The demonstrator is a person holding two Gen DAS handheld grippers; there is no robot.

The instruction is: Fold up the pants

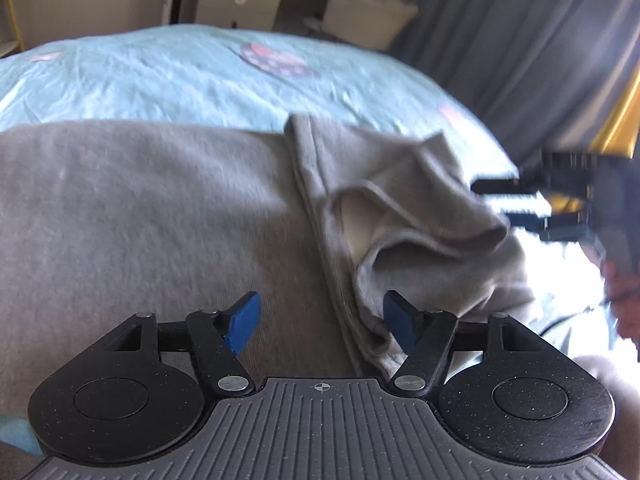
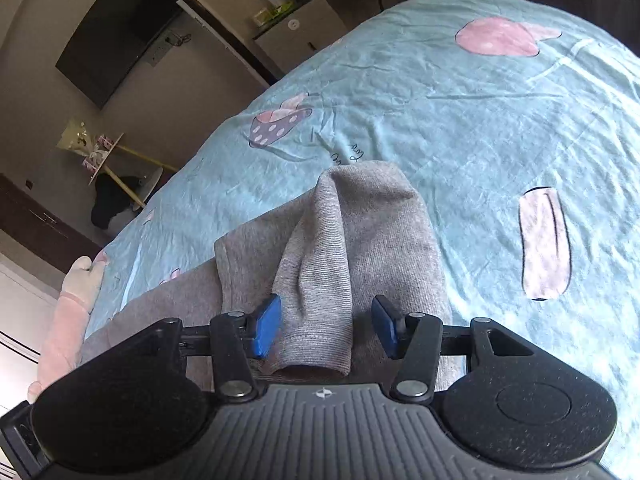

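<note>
Grey knit pants (image 1: pixel 160 220) lie on a light blue bedsheet (image 1: pixel 180 76). In the left wrist view a folded-over leg end (image 1: pixel 400 208) bunches at the right. My left gripper (image 1: pixel 322 326) is open just above the pants, its blue right pad (image 1: pixel 398 322) touching the cloth's edge. My right gripper shows blurred at the far right (image 1: pixel 520 204). In the right wrist view my right gripper (image 2: pixel 324 326) is open, and a raised fold of the pants (image 2: pixel 320 280) lies between the blue pads, not pinched. The pants' far end (image 2: pixel 360 192) rests on the sheet (image 2: pixel 500 120).
The bedsheet has pink and purple cartoon prints (image 2: pixel 544 244). A pink plush toy (image 2: pixel 76 296) lies at the bed's left edge. Grey curtains (image 1: pixel 520 40) hang at the right, white cabinets (image 1: pixel 240 4) stand beyond the bed, and a dark TV (image 2: pixel 116 32) hangs on the wall.
</note>
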